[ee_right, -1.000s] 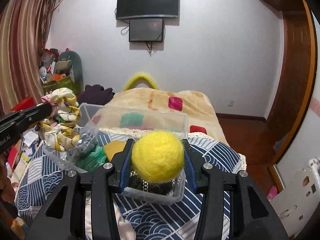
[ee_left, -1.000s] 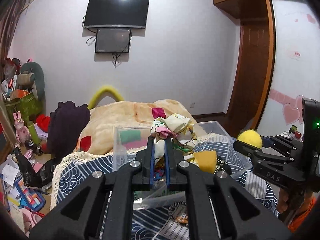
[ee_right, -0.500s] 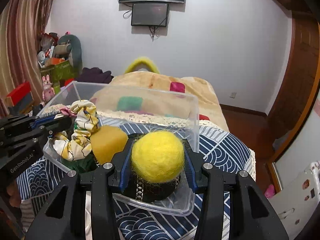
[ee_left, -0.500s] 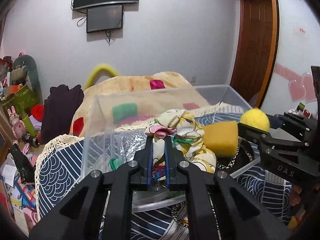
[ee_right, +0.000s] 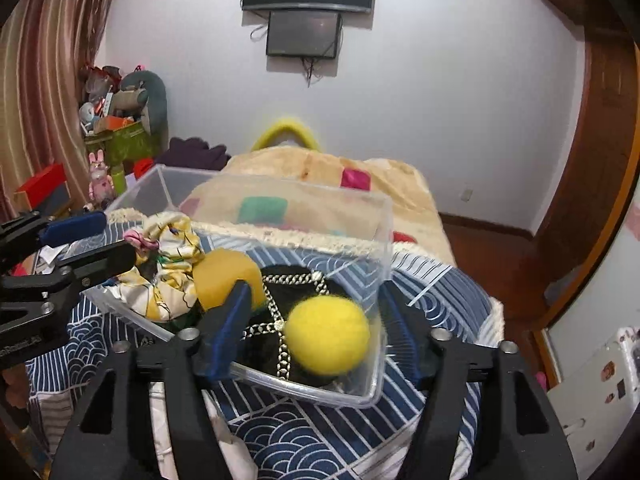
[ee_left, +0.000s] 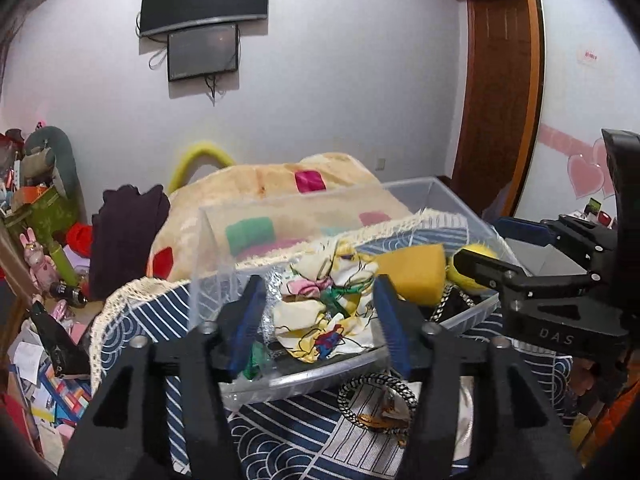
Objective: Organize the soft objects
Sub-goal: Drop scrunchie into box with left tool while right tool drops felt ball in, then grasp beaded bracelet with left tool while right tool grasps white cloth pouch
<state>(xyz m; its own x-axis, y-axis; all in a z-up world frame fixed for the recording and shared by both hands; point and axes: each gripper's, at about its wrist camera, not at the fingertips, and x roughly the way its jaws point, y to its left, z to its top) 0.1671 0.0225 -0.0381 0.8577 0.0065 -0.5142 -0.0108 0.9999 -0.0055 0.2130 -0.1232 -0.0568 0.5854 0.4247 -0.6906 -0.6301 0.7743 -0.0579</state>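
Note:
A clear plastic bin (ee_left: 440, 196) (ee_right: 384, 232) stands on the blue wave-pattern cloth. In it lie a yellow patterned fabric bundle (ee_left: 332, 308) (ee_right: 168, 280), a yellow sponge (ee_left: 416, 272) (ee_right: 228, 276) and a yellow felt ball (ee_right: 328, 334) (ee_left: 472, 268). My left gripper (ee_left: 318, 320) is open, its fingers on either side of the fabric bundle, apart from it. My right gripper (ee_right: 316, 320) is open with the ball loose between its fingers, over the bin's near right corner.
A chain bracelet (ee_left: 376, 400) lies on the cloth in front of the bin. A chain (ee_right: 280, 292) on a black item lies inside the bin. A blanket-covered bed (ee_right: 320, 168) is behind. Clutter is on the floor at left (ee_left: 44, 344).
Both grippers have opened. The fabric bundle has dropped from the left gripper into the bin, and the yellow ball has left the right gripper's hold and sits lower in the bin.

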